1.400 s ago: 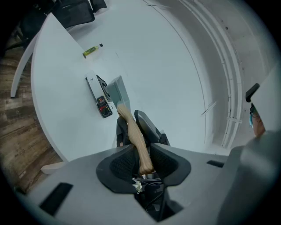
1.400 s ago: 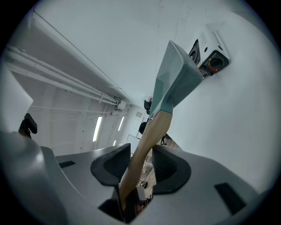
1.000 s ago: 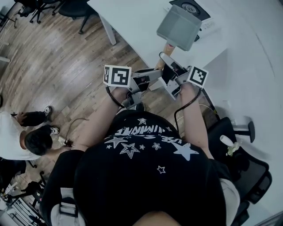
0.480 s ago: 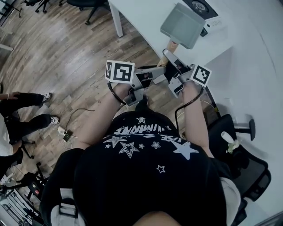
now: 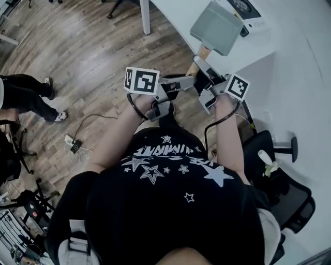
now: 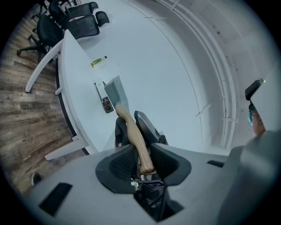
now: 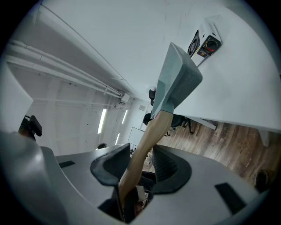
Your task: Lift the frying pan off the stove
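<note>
Matt grey-green frying pan with smooth wooden handle; smooth white table; wood-plank floor

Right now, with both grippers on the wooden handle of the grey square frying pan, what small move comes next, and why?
Probably lower it level onto the bare white table. The grey square frying pan hangs clear of the small black-and-white stove, carried only by its wooden handle in the left gripper and right gripper.

On table, stove; frying pan just before it.
</note>
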